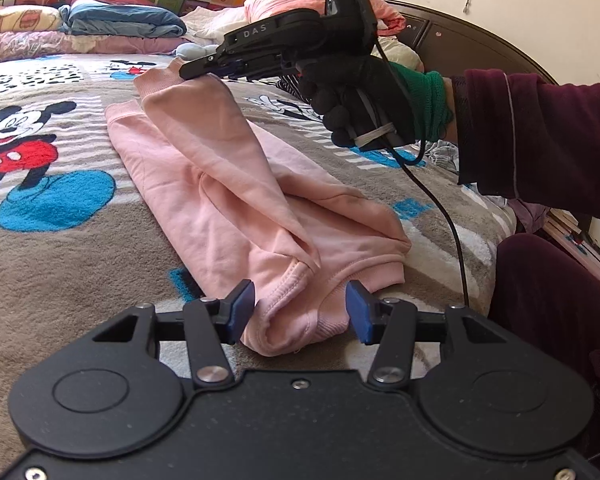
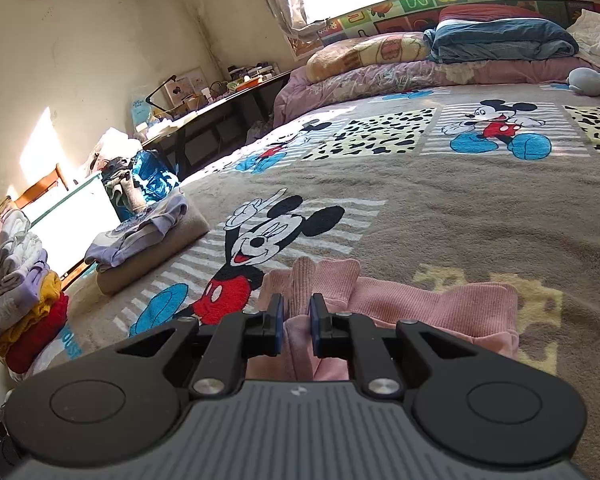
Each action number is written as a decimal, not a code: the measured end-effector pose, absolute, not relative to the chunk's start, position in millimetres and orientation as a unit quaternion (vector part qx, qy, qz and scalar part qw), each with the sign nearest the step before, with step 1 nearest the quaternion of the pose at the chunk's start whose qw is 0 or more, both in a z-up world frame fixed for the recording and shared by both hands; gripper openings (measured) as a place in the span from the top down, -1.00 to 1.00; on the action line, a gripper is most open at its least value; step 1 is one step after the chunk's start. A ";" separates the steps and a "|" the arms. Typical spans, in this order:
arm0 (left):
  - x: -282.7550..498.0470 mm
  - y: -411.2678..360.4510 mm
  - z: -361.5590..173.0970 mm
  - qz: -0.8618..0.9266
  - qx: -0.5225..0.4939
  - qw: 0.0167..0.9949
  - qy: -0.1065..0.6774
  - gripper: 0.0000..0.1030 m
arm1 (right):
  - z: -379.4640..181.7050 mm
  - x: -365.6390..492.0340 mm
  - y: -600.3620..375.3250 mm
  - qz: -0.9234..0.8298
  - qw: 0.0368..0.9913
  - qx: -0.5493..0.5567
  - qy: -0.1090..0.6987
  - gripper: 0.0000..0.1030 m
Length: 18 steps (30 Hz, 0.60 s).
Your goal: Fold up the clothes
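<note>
Between the wide-spread jaws of the left gripper [image 1: 300, 312], the waistband end of the pink sweatpants [image 1: 236, 184] is lying on the Mickey Mouse blanket [image 1: 60, 280], its elastic hem bunching just ahead of the blue pads, which are gripping nothing. From there the trousers are stretching away lengthwise, legs stacked one on the other. At the far end the right gripper [image 2: 296, 322] is pinching the ribbed cuff of the upper leg between narrow jaws and holding it raised off the bed, so that leg is sloping up from the crotch.

This looks like a cuff-to-waist fold under way. To do it well, the held cuff should be travelling straight along the leg line toward the left jaws, staying taut so the crease is forming square; the lower cuff is lying loose beyond the right jaws and may be lagging behind. The left jaws could be pinning the waistband against sliding.

Left of the right jaws, a folded lilac garment [image 2: 140, 228] is resting near the bed's edge, with a stack of folded clothes [image 2: 20, 280] beyond it. Farther off, rolled quilts [image 2: 380, 68] and a grey soft toy [image 2: 592, 80] are lying well apart; nothing is blocking the fold path.
</note>
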<state>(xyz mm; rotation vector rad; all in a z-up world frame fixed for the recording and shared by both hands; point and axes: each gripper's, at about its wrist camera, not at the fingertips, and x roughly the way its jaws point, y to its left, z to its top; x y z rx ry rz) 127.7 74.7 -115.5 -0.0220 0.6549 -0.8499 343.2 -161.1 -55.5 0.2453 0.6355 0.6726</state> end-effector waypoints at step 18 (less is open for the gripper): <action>135.1 72.1 -126.0 -0.409 -0.012 0.840 0.356 -0.01 | -74.5 371.8 -162.2 0.292 0.890 0.184 0.300 0.72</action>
